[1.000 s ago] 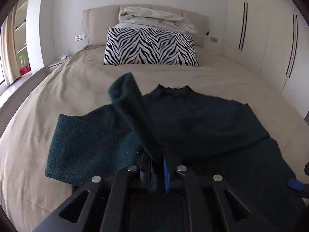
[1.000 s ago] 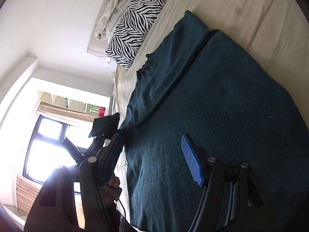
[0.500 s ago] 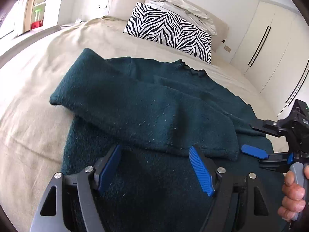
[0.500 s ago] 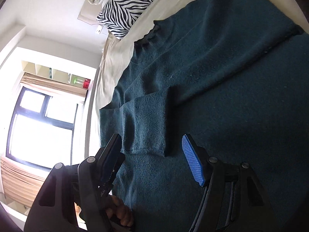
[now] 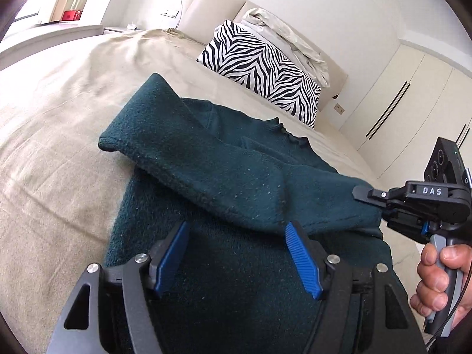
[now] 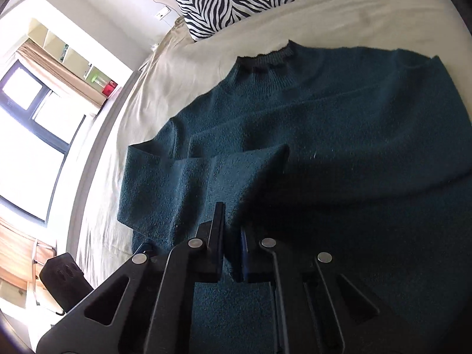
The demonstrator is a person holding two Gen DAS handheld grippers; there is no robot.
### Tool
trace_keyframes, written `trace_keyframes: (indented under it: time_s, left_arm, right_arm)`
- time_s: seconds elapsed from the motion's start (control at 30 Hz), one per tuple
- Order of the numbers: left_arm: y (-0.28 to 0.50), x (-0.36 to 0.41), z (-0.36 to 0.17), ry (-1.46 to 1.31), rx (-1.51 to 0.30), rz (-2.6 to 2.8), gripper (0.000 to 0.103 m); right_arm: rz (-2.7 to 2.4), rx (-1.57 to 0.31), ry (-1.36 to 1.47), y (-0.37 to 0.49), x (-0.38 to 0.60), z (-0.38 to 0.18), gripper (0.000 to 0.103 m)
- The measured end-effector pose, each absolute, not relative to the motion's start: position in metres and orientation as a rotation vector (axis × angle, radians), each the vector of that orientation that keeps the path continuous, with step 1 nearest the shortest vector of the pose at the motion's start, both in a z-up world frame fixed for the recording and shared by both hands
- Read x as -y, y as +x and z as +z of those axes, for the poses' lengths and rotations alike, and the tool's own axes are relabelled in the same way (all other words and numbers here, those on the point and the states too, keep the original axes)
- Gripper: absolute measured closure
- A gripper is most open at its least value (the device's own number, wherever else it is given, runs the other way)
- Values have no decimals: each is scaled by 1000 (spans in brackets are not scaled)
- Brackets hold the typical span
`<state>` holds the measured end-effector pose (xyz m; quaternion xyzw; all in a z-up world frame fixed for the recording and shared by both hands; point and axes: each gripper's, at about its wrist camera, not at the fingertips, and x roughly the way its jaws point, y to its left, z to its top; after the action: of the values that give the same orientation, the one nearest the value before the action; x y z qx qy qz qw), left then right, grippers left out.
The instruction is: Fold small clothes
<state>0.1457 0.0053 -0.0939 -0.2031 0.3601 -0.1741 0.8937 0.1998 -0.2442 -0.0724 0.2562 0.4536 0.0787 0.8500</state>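
I see the dark teal sweater (image 5: 236,183) lying on the beige bedsheet (image 5: 59,147), a fuzzy, nubbly knit with a ribbed, wavy collar toward the zebra-striped pillow (image 5: 262,73). One sleeve is folded across the chest in a thick, soft-edged band. My left gripper (image 5: 239,256) hovers over the lower body with its jaws spread, having just eased in slightly; the ridged blue pads (image 5: 303,262) touch nothing. My right gripper (image 6: 231,247) has just been closing and its black fingers now stand pressed together over the knit; it seems to pinch the sweater's edge, though shadow hides the contact. A hand (image 5: 439,277) grips its handle in the left view.
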Motion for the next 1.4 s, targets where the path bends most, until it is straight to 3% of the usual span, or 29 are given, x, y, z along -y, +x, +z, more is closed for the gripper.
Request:
trace_keyframes:
  time_s: [0.27,0.67,1.0,1.23,1.33,1.4]
  left_arm:
    - [144,-7,-95,-420,-744,-361,32]
    - [145,-6,-97,-421,-750,-362,32]
    - [156,-11,-67,-439,-725,-345,33]
    - [228,12,-28,-260,-674,-321,33]
    - [269,19,-43,-192,-751,-279,36]
    - [289,19,-66,-163,-837,-248,43]
  right_arm:
    - [76,-907,455,234,299,-33,95]
    - [-97,-987,556,244,390,-116,95]
    - [-37,-965,593,235,389,-123,94]
    - [-26,-928,623,232,400,-118,91]
    - [-26,-943,602,236,401,-120,92]
    - [-17,-938,614,235,404,-123,92]
